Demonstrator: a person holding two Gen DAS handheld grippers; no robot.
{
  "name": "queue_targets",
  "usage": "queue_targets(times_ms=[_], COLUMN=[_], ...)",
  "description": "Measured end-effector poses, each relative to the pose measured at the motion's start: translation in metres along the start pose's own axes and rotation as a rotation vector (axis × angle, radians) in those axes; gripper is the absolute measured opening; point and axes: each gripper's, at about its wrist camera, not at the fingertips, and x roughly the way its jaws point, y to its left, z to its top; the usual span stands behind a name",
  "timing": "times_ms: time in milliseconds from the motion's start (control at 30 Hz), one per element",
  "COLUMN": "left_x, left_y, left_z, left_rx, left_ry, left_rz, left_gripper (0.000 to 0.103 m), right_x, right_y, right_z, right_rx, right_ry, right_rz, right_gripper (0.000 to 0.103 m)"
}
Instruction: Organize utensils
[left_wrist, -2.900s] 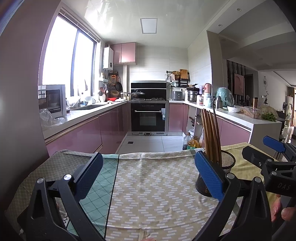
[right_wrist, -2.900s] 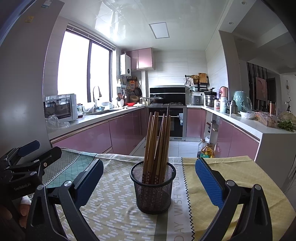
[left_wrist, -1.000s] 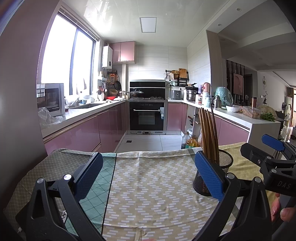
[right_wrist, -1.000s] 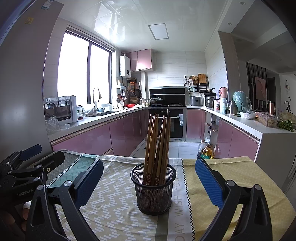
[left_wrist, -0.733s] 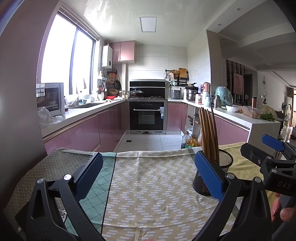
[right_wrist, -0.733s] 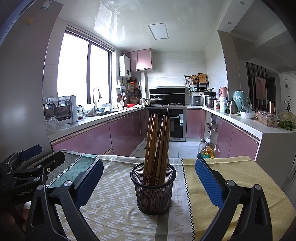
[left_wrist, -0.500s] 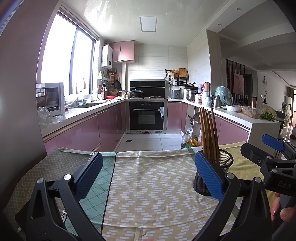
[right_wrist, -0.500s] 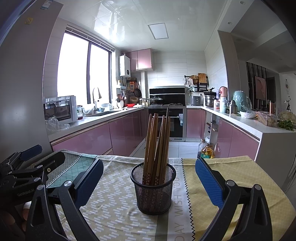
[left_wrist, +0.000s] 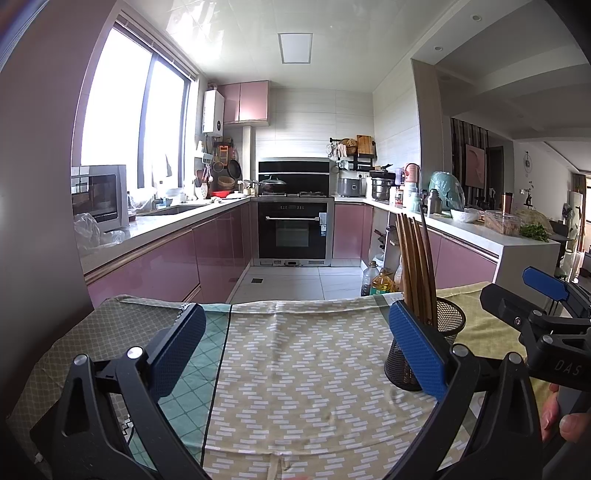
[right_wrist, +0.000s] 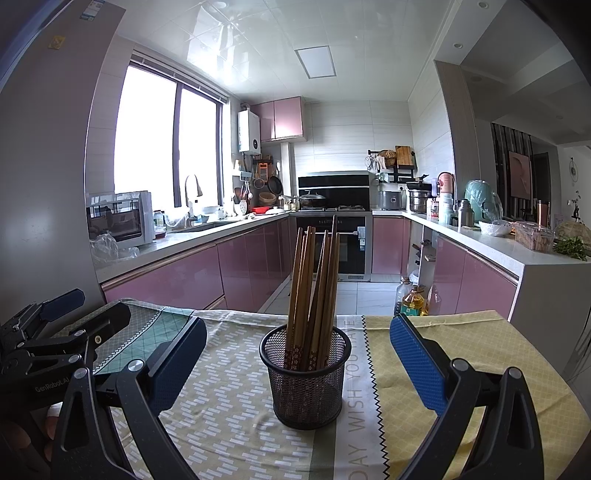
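A black mesh cup stands on the cloth-covered table, holding several wooden chopsticks upright. My right gripper is open, its blue pads on either side of the cup and nearer the camera, not touching it. In the left wrist view the same mesh cup sits at the right, partly behind the right blue pad, with the chopsticks rising above it. My left gripper is open over bare cloth with nothing between its fingers. Each gripper shows at the edge of the other's view.
The table carries a patterned tablecloth in green, beige and yellow panels; its far edge drops to the kitchen floor. Pink cabinets, an oven and cluttered counters lie beyond. Oil bottles stand on the floor. A hand holds the right gripper.
Almost nothing has moved. Both grippers stay open and nearly still; the views shifted only slightly compared with 2.9 seconds ago.
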Motion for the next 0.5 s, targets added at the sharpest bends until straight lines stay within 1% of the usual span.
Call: queue_targets(times_ms=[500], left_x=[0.0007], left_y=[-0.0002], left_z=[-0.0002], left_rx=[-0.001], left_ry=[0.002], left_rz=[0.0], left_gripper=[0.098], right_x=[0.0009], right_y=[-0.0002], right_z=[0.0004], right_rx=[0.002], right_ry=[0.001], right_rz=[0.0], right_gripper=[0.096])
